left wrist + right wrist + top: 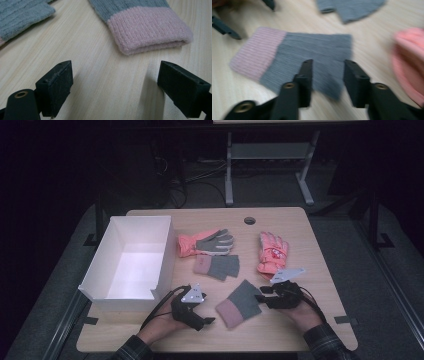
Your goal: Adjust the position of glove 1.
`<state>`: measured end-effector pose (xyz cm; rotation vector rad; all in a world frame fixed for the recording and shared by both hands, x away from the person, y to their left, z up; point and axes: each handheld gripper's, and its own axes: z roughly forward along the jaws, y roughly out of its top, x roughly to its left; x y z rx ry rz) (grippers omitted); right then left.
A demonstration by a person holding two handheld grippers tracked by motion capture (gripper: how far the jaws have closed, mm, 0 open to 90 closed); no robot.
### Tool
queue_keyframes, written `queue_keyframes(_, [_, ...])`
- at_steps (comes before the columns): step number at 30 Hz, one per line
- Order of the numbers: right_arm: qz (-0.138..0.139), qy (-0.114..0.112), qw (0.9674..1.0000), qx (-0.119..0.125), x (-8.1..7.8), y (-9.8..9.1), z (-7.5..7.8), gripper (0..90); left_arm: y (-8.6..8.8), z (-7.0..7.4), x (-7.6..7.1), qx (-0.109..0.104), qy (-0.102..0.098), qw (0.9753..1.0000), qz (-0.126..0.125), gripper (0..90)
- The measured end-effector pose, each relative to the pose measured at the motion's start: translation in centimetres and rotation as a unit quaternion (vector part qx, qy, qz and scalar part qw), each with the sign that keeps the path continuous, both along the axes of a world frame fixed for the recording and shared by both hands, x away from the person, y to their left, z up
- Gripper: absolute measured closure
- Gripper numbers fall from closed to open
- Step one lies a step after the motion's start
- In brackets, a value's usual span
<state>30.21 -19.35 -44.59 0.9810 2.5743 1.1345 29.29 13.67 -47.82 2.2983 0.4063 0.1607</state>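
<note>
Right gripper is seen part-spread over the fingertip edge of the grey knit fingerless glove with pink cuff, nothing pinched. Left gripper is spread wide, cuff just ahead. Risk: the glove may be dragged or bunched on the surface, since only a thin edge would be caught.

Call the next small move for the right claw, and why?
Probably ease the right claw down and shut it on the near grey-and-pink glove. Its jaws stand open just over the glove's grey end with nothing gripped, the left claw sits open on bare table short of the pink cuff, and the white box on the left looks the likely destination.
</note>
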Motion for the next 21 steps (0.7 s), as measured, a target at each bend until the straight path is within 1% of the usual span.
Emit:
queue_keyframes(2, [-0.023,-0.016,0.9996,0.004,-0.4,-1.0,0.0,45.7,0.0,0.0,0.0,0.001,-0.001,1.0000,0.000,12.4])
queue_keyframes(5, [-0.060,-0.026,0.9978,-0.002,-1.0,-3.0,-0.1,32.6,0.0,0.0,0.0,0.000,0.000,1.0000,0.000,12.3])
queue_keyframes(6, [-0.078,-0.029,0.9966,-0.004,-1.2,-3.6,-0.3,28.4,0.0,0.0,0.0,-0.003,0.001,1.0000,0.002,12.3])
queue_keyframes(7, [-0.092,-0.033,0.9951,-0.008,-1.3,-4.3,-0.4,26.2,0.0,0.0,0.0,0.000,0.000,1.0000,0.000,12.3])
queue_keyframes(9, [-0.116,-0.030,0.9927,-0.008,-1.4,-5.6,-0.8,20.4,0.0,0.0,0.0,0.000,0.000,1.0000,0.000,12.3])
queue_keyframes(10, [-0.121,-0.023,0.9924,-0.009,-1.5,-6.1,-1.1,19.3,0.0,0.0,0.0,0.001,-0.001,1.0000,0.000,12.3])
queue_keyframes(12, [-0.135,-0.024,0.9903,-0.021,-1.6,-7.2,-1.8,17.8,0.0,0.0,0.0,-0.001,0.000,1.0000,0.002,12.3])
queue_keyframes(13, [-0.138,-0.026,0.9897,-0.026,-1.6,-7.6,-2.0,15.2,0.0,0.0,0.0,-0.001,0.000,1.0000,0.002,12.3])
queue_keyframes(14, [-0.142,-0.026,0.9892,-0.027,-1.6,-7.9,-2.2,13.3,0.0,0.0,0.0,-0.001,0.000,1.0000,0.002,12.3])
queue_keyframes(16, [-0.160,-0.027,0.9861,-0.037,-1.6,-8.4,-2.7,13.9,0.0,0.0,0.0,-0.001,0.000,1.0000,0.003,12.3])
queue_keyframes(17, [-0.163,-0.030,0.9853,-0.041,-1.6,-8.6,-2.9,13.1,0.0,0.0,0.0,0.000,0.001,1.0000,0.002,12.4])
queue_keyframes(19, [-0.175,-0.036,0.9830,-0.041,-1.5,-8.9,-3.1,12.9,0.0,0.0,0.0,0.001,0.001,1.0000,0.002,12.5])
queue_keyframes(20, [-0.178,-0.033,0.9828,-0.038,-1.5,-9.0,-3.2,12.3,0.0,0.1,0.1,0.004,-0.003,1.0000,-0.001,12.5])
queue_keyframes(21, [-0.182,-0.032,0.9822,-0.034,-1.4,-9.0,-3.3,11.7,0.0,0.1,0.1,0.004,-0.003,1.0000,0.000,12.9])
